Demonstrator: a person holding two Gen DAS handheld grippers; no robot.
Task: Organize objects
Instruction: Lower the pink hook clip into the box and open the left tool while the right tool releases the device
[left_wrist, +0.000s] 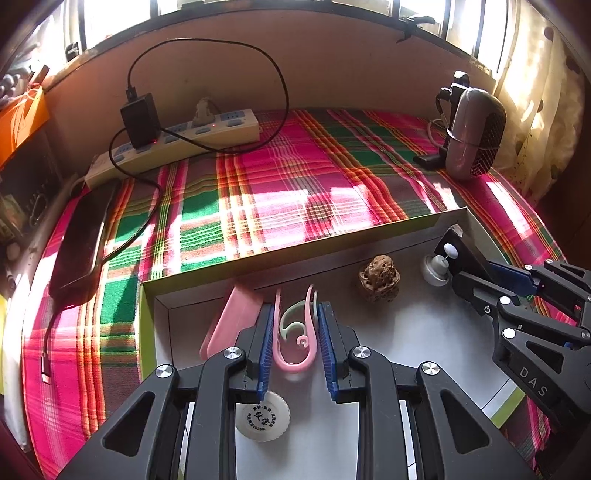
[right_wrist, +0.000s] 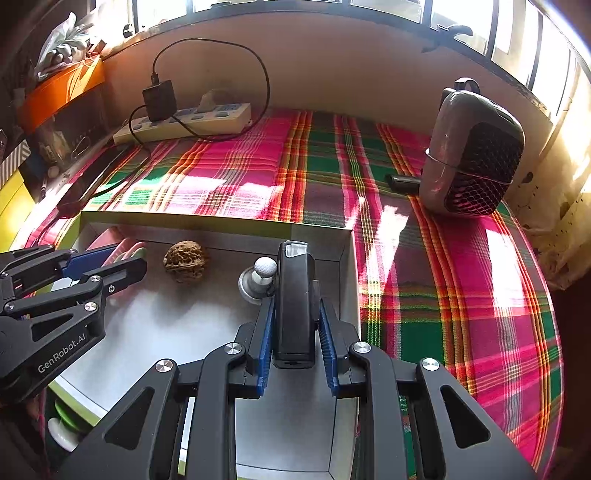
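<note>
Inside the shallow white tray with green rim, we see the left gripper straddling the pink curved plastic hooks, apparently touching them, so perhaps clasping. The right gripper clenches a black rectangular lighter-like device near the wrinkled brown walnut.

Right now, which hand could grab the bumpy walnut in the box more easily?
Probably the left. The left gripper only straddles the pink hooks, while the right gripper is shut on a black device. The walnut lies between them.
</note>
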